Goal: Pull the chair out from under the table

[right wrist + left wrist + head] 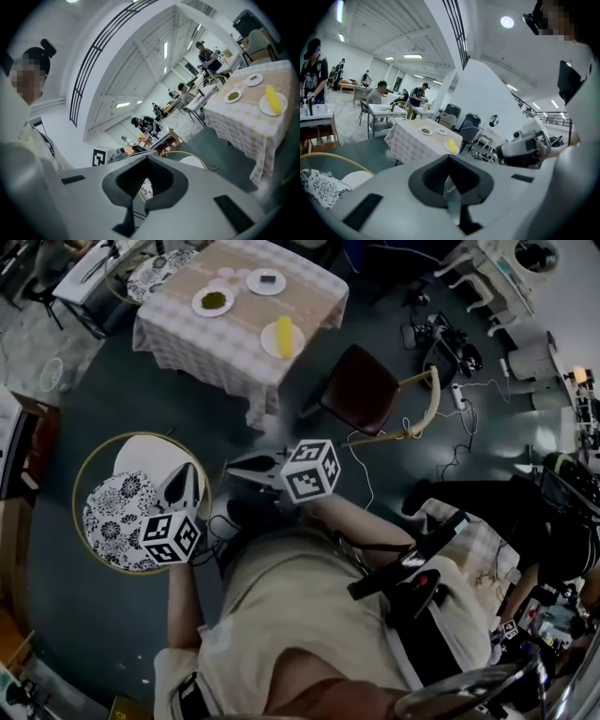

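The chair (367, 392), with a dark red seat and a pale curved back, stands on the floor to the right of the table (178, 338), apart from the table's checked cloth. Three plates lie on the table, one holding a yellow item (284, 336). Close to my body, well short of the chair, my left gripper (190, 472) and my right gripper (234, 466) are both shut with nothing between their jaws. The left gripper view looks past the left gripper (451, 190) at the table (412, 143). In the right gripper view, the right gripper (138, 191) points towards the table's edge (243, 124).
A round gold-framed chair (120, 504) with a floral cushion stands just left of my left gripper. Cables and equipment (448, 352) lie on the floor right of the dark red chair. A seated person (525, 521) is at the lower right. Other tables and people fill the far room.
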`<state>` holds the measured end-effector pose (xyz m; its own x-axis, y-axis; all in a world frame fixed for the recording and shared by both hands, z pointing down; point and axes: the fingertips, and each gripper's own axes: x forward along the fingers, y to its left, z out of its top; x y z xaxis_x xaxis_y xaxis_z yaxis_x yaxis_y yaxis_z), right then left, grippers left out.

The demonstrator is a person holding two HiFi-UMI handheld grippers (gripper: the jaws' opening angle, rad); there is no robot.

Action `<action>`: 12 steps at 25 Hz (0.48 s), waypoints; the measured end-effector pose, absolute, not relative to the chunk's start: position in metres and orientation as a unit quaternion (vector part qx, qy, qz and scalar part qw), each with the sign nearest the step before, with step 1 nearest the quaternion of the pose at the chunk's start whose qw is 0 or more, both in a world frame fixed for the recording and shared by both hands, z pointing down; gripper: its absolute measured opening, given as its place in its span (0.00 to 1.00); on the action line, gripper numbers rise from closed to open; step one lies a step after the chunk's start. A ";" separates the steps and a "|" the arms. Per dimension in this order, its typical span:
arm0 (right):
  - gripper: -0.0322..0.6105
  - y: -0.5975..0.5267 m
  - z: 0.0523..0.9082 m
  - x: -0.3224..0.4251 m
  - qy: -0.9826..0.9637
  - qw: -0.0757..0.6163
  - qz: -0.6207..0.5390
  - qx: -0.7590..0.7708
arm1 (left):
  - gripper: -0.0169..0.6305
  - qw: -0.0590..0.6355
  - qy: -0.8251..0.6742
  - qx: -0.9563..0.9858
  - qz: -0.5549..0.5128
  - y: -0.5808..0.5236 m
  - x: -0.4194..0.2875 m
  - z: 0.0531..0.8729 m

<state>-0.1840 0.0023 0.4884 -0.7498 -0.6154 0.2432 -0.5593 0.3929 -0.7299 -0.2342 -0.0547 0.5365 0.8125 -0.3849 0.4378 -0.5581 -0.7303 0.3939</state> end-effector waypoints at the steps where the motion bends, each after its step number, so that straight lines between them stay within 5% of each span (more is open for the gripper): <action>1: 0.07 0.008 0.488 -0.184 0.831 0.039 -0.424 -0.358 | 0.04 0.263 -0.255 0.917 0.158 -0.051 -0.236 0.533; 12: 0.07 0.012 0.440 -0.206 0.892 -0.011 -0.279 -0.355 | 0.04 0.167 -0.257 0.949 0.079 -0.043 -0.238 0.446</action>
<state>-0.2060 0.0117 0.4402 -0.7480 -0.6269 0.2178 -0.6395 0.5931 -0.4892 -0.2379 -0.0428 0.4457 0.8552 -0.4616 0.2356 -0.5143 -0.8120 0.2759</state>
